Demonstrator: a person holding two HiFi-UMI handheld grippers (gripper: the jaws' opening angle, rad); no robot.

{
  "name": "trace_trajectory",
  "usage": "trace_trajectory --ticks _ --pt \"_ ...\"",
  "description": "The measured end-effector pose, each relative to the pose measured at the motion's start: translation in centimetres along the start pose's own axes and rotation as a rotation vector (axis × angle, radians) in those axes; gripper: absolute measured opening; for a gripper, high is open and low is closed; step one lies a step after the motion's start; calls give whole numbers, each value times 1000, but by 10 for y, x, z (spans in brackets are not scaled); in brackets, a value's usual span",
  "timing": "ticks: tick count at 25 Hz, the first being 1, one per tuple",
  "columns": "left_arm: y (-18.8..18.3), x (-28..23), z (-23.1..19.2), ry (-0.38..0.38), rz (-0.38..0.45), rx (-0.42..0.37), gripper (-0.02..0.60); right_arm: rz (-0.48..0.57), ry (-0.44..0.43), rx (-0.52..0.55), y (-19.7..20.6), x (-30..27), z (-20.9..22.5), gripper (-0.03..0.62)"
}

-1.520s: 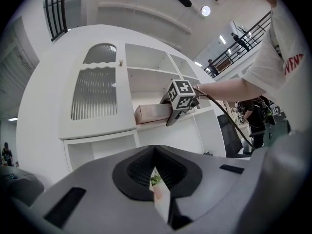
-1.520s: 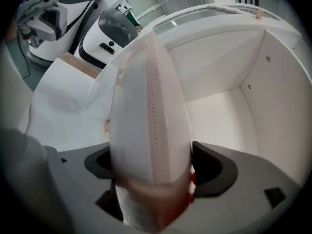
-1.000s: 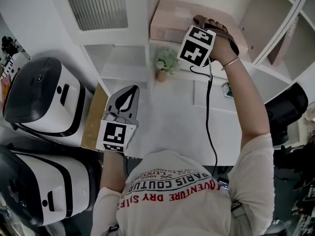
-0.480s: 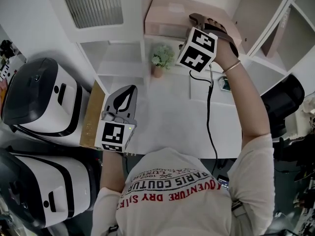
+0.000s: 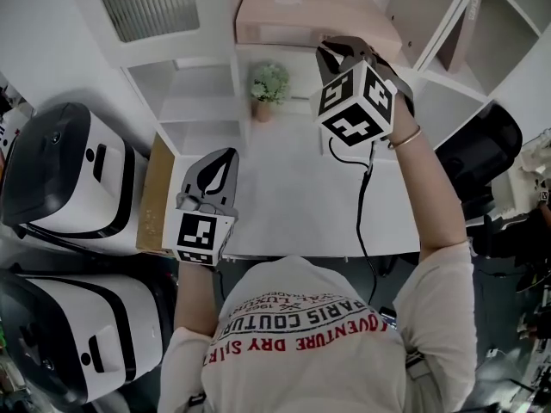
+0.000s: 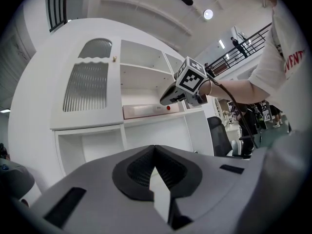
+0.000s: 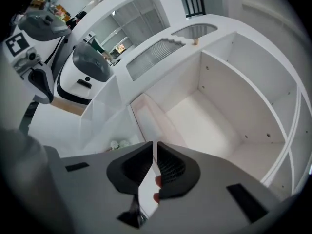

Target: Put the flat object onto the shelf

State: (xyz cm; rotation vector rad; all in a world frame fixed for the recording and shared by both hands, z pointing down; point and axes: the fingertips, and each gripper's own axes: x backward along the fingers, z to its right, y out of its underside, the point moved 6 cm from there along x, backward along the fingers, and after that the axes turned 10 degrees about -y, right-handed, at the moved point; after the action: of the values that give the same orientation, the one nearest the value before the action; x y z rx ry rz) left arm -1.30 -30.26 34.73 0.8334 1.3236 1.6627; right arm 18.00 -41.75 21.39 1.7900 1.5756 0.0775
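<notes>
The flat pinkish box (image 5: 293,15) lies on an upper board of the white shelf unit (image 5: 185,101); it also shows as a pale slab (image 6: 146,111) in the left gripper view and ahead of the jaws (image 7: 148,113) in the right gripper view. My right gripper (image 5: 337,52) hovers just in front of the box, apart from it. Its jaws are closing, almost together, with nothing between them (image 7: 156,147). My left gripper (image 5: 220,163) hangs low over the white table (image 5: 293,196), shut and empty (image 6: 155,150).
A small potted plant (image 5: 269,89) stands in the shelf below the box. Two white-and-black machines (image 5: 69,179) sit at the left beside a wooden board (image 5: 155,196). A black chair (image 5: 478,157) is at the right. A cable hangs from the right gripper.
The right gripper has drawn back from the box toward me and its jaws have come together. The box stays on the shelf. The left gripper has not moved.
</notes>
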Motion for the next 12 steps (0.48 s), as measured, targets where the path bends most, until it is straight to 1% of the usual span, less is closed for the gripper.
trace_trajectory --ticks 3,5,12 --pt "-3 5 7 26 1 -7 11 42 23 -75 14 13 -8 38" --pt "-5 8 9 35 4 -10 11 76 21 -127 22 22 -16 32" --pt "-12 12 16 62 16 -30 11 210 33 -302 54 51 -63 28"
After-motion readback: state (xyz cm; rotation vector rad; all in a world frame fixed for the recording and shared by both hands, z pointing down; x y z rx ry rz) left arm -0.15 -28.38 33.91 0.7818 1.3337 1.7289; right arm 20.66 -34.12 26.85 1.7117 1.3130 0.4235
